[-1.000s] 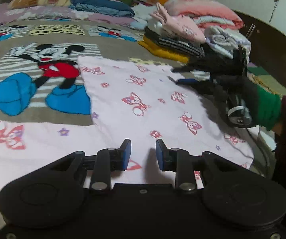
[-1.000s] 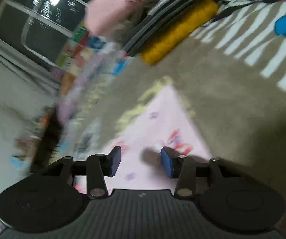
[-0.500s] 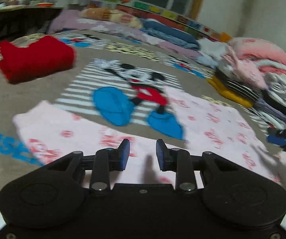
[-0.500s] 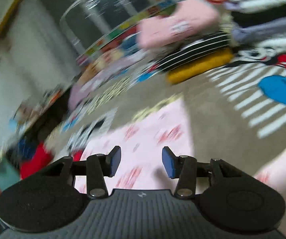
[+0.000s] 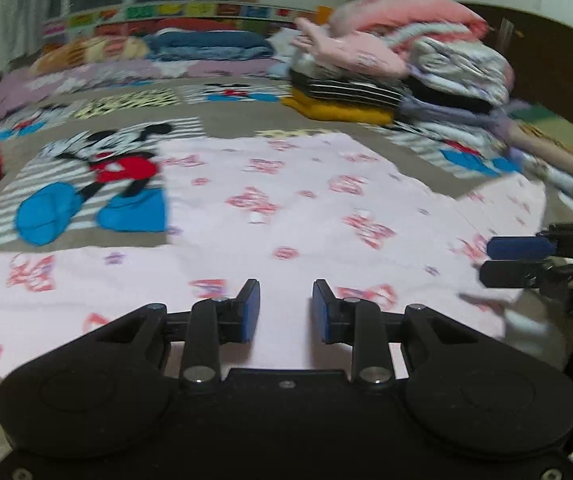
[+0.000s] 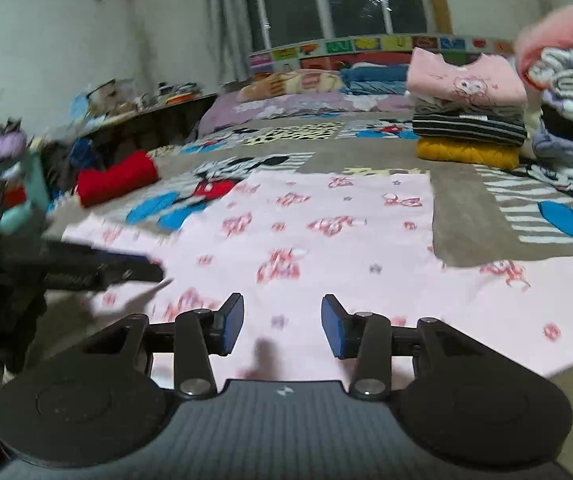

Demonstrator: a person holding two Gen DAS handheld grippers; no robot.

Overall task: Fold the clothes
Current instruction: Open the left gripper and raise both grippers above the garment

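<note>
Both tongs now swing back over the pink garment (image 5: pixel 294 216), left tongs (image 5: pixel 285 306) and right tongs (image 6: pixel 282 322) released and empty, garment spread ahead unfolded, jaws just narrowing.

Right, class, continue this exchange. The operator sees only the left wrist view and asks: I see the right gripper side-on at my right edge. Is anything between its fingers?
Observer: No. The right wrist view shows the right gripper with nothing between its fingers. Its jaws have just been closing a little above the pink garment.
Operator: What is the red thing cut off at my left edge?
Observer: A red bundle of cloth, seen whole here, lying on the blanket.
Operator: The top of the stack is blurred for me.
Observer: It is a pink top with a cartoon print, lying on a striped garment, which lies on a yellow one.
</note>
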